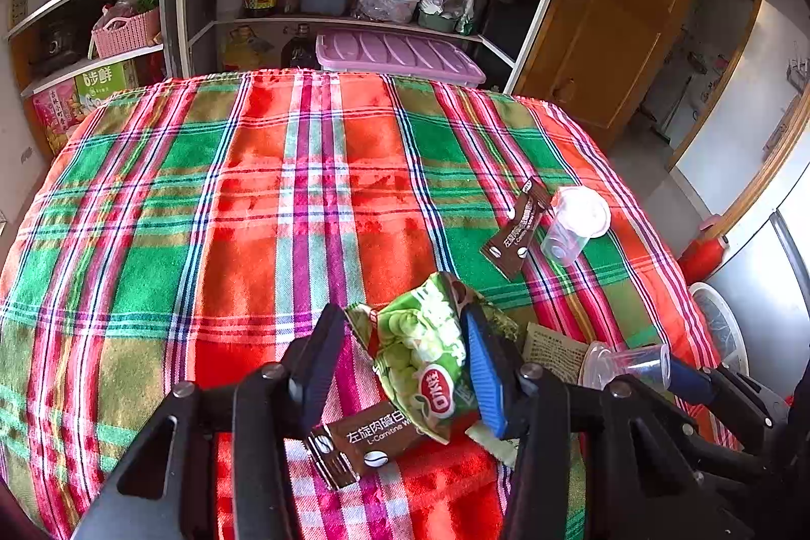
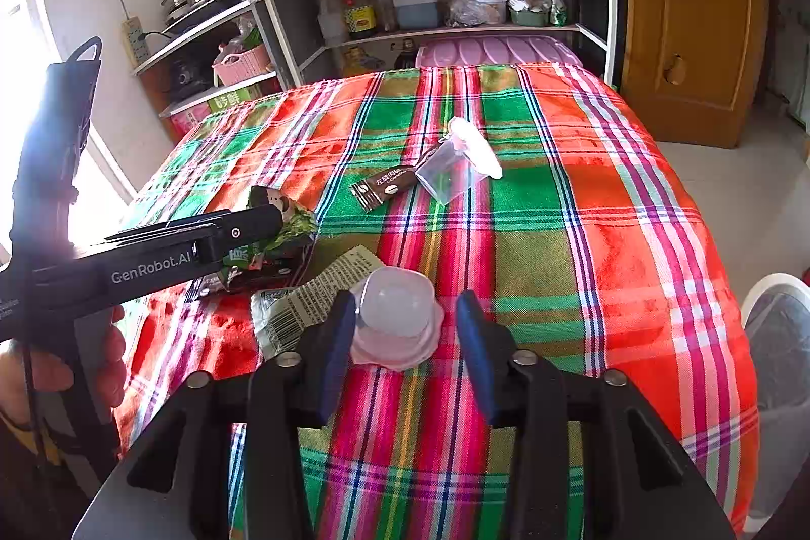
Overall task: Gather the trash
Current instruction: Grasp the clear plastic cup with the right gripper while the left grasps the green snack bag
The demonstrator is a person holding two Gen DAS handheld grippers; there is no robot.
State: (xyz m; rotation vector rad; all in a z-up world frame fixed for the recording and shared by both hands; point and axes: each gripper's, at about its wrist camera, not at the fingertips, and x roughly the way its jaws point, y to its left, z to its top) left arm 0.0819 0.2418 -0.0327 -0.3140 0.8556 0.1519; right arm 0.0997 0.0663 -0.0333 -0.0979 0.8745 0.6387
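Observation:
My left gripper (image 1: 400, 332) is open around a crumpled green snack bag (image 1: 425, 358) that lies on the plaid tablecloth (image 1: 253, 211); a brown coffee sachet (image 1: 359, 444) lies partly under the bag. My right gripper (image 2: 405, 317) is open around a small clear jelly cup (image 2: 397, 317) lying on its side; the left pad touches it. The same cup shows in the left wrist view (image 1: 625, 365). A printed wrapper (image 2: 309, 297) lies beside it. Farther off lie another brown sachet (image 2: 385, 185) and a clear plastic cup (image 2: 455, 165).
A shelf rack (image 2: 430, 29) with bottles, pots and a kettle stands behind the table. A pink lidded box (image 1: 400, 54) sits at the table's far edge. A white bin (image 2: 779, 337) stands on the floor at the right. A wooden door (image 2: 693, 8) is at back right.

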